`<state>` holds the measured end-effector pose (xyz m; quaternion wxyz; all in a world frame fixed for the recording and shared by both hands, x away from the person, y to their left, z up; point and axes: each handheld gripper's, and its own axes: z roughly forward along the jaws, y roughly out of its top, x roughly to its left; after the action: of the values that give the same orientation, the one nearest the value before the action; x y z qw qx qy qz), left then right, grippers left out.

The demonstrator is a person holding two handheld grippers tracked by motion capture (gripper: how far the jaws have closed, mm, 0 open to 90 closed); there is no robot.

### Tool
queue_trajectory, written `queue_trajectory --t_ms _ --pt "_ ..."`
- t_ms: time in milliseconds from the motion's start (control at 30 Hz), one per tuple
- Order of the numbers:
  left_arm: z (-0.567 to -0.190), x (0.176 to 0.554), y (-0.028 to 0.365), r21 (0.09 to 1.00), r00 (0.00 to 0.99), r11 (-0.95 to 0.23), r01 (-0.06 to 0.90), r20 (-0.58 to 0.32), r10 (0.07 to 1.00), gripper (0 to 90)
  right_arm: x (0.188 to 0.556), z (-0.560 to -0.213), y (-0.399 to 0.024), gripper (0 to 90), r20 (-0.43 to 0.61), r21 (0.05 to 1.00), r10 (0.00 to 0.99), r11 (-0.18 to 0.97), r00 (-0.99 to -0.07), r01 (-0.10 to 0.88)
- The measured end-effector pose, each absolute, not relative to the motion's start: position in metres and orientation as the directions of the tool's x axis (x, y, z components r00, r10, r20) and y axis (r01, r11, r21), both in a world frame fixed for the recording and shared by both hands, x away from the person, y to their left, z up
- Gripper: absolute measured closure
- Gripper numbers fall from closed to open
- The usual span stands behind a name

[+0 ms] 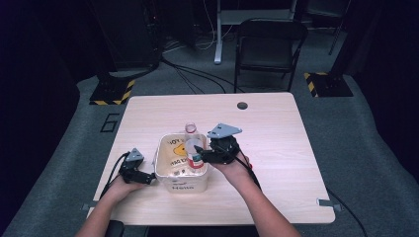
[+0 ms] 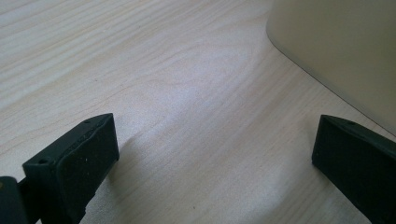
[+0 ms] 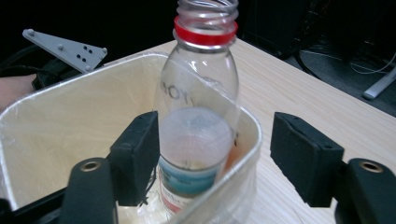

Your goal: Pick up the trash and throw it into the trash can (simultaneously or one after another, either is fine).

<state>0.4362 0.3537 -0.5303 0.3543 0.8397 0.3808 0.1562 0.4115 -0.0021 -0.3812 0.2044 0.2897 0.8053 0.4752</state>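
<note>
High view: A cream plastic bin lined with a printed bag stands on the light wooden table, near the person's edge. A clear plastic bottle with a red neck ring and no cap stands upright inside the bin, at its far right corner, with its neck above the rim. The right gripper reaches in from the right at bottle height, its grey three-cornered plate on top. The left gripper rests on the table just beside the bin's left wall. A black folding chair stands beyond the table.

Left gripper view: The left gripper has its jaws spread wide over bare tabletop, with nothing between them. The bin wall is at upper right, just beside the right-hand jaw.

Right gripper view: The right gripper has its jaws apart around the bottle. The left-hand jaw is inside the bin, against the bottle's side; the right-hand jaw is outside the bin's corner wall, clear of the bottle. The bottle is not pinched. Its label sits low on the body.
</note>
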Motion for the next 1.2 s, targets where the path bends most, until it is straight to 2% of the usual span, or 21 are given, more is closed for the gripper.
queue_trajectory --t_ms 300,1200 --pt "-0.530 0.436 0.354 0.714 0.661 -0.460 0.529 -0.007 0.750 0.2 0.407 -0.387 -0.031 38.8 -0.016 0.885 0.696 0.344 -0.718 0.315" --pt "-0.530 0.436 0.354 0.714 0.661 -0.460 0.528 -0.006 0.750 0.2 0.402 -0.427 -0.095 39.8 0.037 0.872 0.795 0.269 -0.605 0.408"
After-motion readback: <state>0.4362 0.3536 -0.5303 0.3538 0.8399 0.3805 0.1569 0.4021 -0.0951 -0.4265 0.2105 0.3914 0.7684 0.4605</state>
